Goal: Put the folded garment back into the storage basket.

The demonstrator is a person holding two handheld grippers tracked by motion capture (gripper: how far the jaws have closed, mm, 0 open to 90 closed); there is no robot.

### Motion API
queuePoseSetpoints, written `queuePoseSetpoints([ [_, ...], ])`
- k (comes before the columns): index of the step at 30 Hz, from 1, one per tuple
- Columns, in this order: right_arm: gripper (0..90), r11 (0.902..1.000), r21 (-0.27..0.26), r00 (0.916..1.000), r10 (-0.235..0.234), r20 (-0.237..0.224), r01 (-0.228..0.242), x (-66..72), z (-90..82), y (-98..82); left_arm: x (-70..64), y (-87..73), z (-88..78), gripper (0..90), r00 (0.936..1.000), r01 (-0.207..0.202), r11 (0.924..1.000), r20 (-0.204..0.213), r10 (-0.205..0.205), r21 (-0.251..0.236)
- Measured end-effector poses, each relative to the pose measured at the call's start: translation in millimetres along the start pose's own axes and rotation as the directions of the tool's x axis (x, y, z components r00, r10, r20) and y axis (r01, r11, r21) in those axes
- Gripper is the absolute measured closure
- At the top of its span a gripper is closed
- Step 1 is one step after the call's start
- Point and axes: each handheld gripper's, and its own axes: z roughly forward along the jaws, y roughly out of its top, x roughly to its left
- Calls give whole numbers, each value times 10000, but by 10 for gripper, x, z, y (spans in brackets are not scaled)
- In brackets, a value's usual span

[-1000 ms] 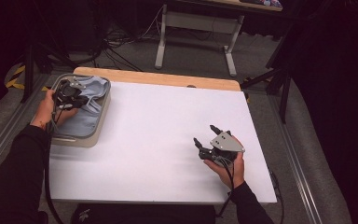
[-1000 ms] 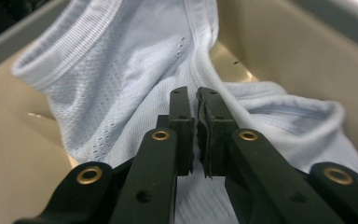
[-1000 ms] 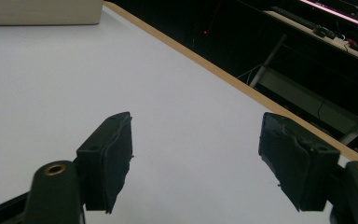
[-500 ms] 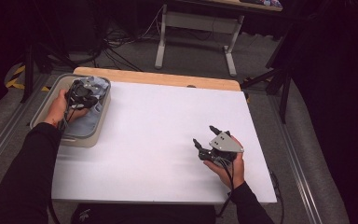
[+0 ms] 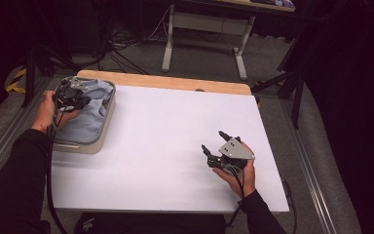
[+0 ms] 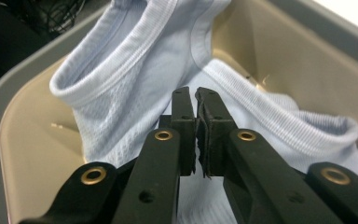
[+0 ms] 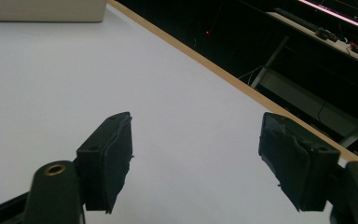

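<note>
At far left, my left tongs [image 6: 196, 135] had just closed beside the shirt [image 6: 121, 88] in the tray [image 6: 23, 140], gripping nothing visible; right tongs [image 7: 196, 158] gaped wide. Lifting might leave it behind.

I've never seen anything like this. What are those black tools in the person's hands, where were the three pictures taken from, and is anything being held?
A person holds a two-jaw gripper in each hand. One camera looks down on the white table; the other two ride on the grippers and look along their black jaws. At the table's left corner sits a tray with a light blue shirt in it. The left gripper has just been closing and is shut over the shirt; whether fabric is pinched, I cannot tell. The right gripper is open over bare table, holding nothing.
</note>
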Motion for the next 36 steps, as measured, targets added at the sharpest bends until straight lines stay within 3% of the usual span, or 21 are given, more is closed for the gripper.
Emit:
queuePoseSetpoints([
  [5, 268, 10000, 16, 10000, 24, -41, -24, 3, 3, 0, 7, -43, 71, 893, 9997, 98, 9982, 204, -110, 584],
  [11, 267, 10000, 68, 10000, -1, -93, 2, 1, 10, -4, -2, -43, 133, 893, 9991, 69, 9970, 406, -101, 776],
  [15, 266, 9999, 94, 9999, -38, -151, 39, 10, 16, -7, -15, -29, 207, 893, 9987, -210, 9938, 477, 159, 1089],
  [26, 265, 9998, 143, 9997, -101, -206, 104, 19, 20, -6, -26, -49, 291, 891, 9980, -173, 9899, 621, 86, 1407],
  [33, 265, 9998, 142, 9996, -153, -234, 156, 29, 21, -3, -23, -32, 221, 888, 9992, -132, 9951, 383, 95, 979],
  [36, 265, 9998, 141, 9996, -162, -223, 165, 28, 21, -3, -9, -23, 123, 885, 9999, 15, 9991, 112, -19, 419],
])
